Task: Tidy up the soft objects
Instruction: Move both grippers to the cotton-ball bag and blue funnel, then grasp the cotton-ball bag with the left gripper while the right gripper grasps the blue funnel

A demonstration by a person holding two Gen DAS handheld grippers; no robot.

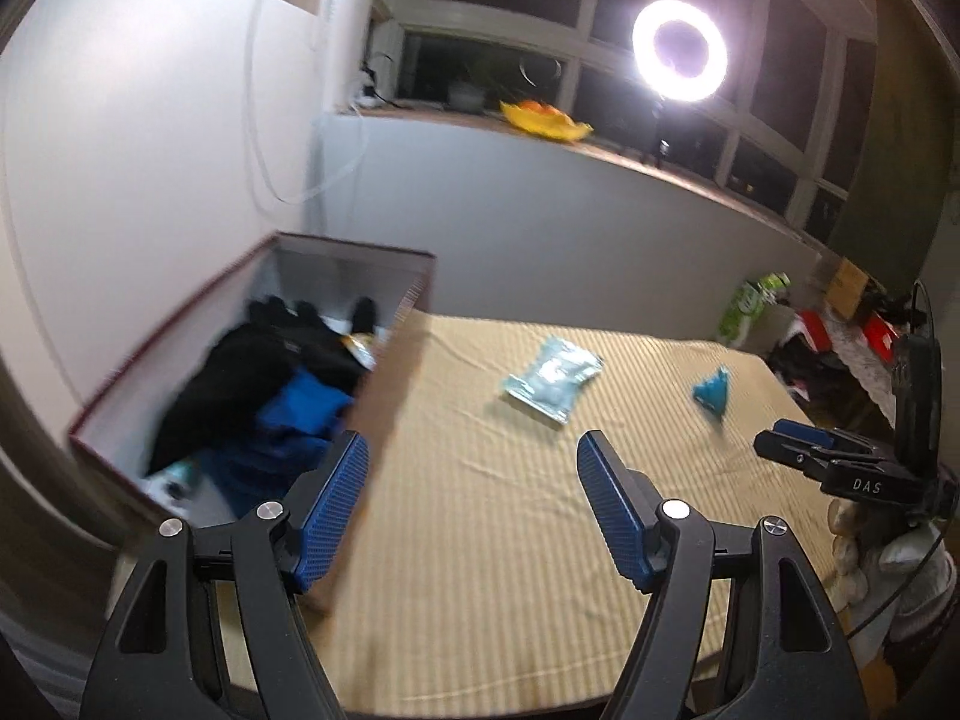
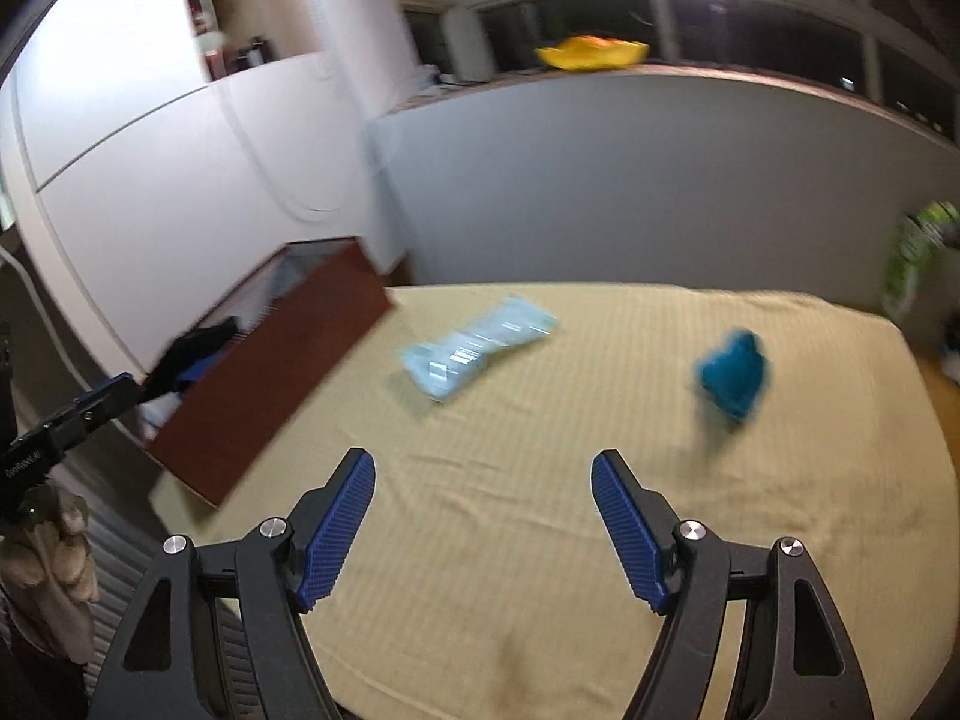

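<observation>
Blue toy (image 2: 733,381) lies at two o'clock; both our claws, left claw (image 1: 471,504) and right claw (image 2: 483,525), are open and empty. We should pinch its middle softly, then carry it to the box (image 1: 396,324).

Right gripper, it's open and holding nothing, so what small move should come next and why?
Probably ease the right gripper forward and rightward toward the teal soft item. It lies loose on the tan cloth, nearest that side, while the box already holds dark and blue items.

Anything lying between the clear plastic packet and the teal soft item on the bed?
No. Between the plastic packet and the teal item only bare yellow sheet shows, in both wrist views.
</observation>
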